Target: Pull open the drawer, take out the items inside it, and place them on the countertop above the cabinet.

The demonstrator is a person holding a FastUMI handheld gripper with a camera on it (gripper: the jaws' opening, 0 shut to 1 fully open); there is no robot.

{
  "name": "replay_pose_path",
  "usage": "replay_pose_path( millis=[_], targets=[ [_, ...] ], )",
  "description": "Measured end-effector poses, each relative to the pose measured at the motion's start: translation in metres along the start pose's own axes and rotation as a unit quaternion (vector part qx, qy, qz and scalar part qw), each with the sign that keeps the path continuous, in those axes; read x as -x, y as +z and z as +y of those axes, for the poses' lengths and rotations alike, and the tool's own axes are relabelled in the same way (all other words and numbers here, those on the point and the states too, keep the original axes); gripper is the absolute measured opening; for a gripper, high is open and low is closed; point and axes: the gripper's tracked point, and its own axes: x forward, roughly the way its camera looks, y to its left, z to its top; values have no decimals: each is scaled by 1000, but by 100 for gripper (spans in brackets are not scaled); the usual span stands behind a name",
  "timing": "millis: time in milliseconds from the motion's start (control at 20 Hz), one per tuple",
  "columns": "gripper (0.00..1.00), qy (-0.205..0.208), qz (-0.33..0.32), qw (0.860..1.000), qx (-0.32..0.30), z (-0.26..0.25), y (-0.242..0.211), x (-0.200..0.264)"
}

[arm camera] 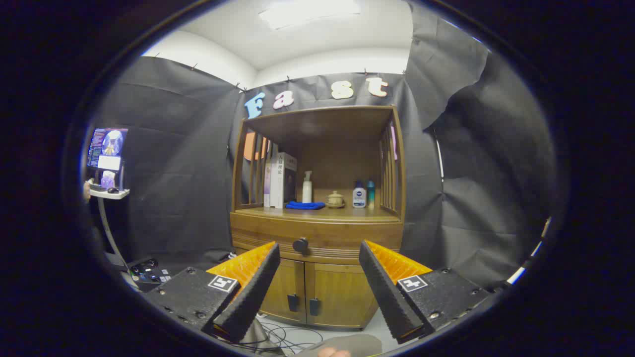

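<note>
Tool (320, 277) is spread wide, nothing between its fingers (253, 292), and you're holding it well back from the cabinet (317, 233). Drawer (317, 237) sits shut, front flush under the table (317, 214); its round dark knob (300, 244) shows in the gap between the fingertips, closer to the left one. You can't see what's inside the drawer from here.

On the table, under the cabinet's top shelf: white box (283, 179) standing upright at the left, folded blue cloth (305, 205) just in front of it, white pump bottle (307, 188) behind the cloth, small lidded pot (335, 199) in the middle, white bottle with dark label (359, 195) and a teal bottle (370, 192) side by side at the right. Labels are too small to make out.

Two lower doors (317, 292) are closed, each with a dark handle near the centre seam; the left door is partly hidden behind the left finger. Cables (292, 337) lie on the floor in front of the cabinet. Monitor (106, 148) on a stand is far off to the left, screen blurred. A fingertip of your hand (333, 353) is cut off just below the tool.
</note>
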Motion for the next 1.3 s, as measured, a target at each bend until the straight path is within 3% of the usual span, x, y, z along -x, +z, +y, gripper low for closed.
replay_pose_path(
  millis=[1300],
  targets=[
    [100, 15, 10, 1000, 18, 3, -4, -2]
  ],
)
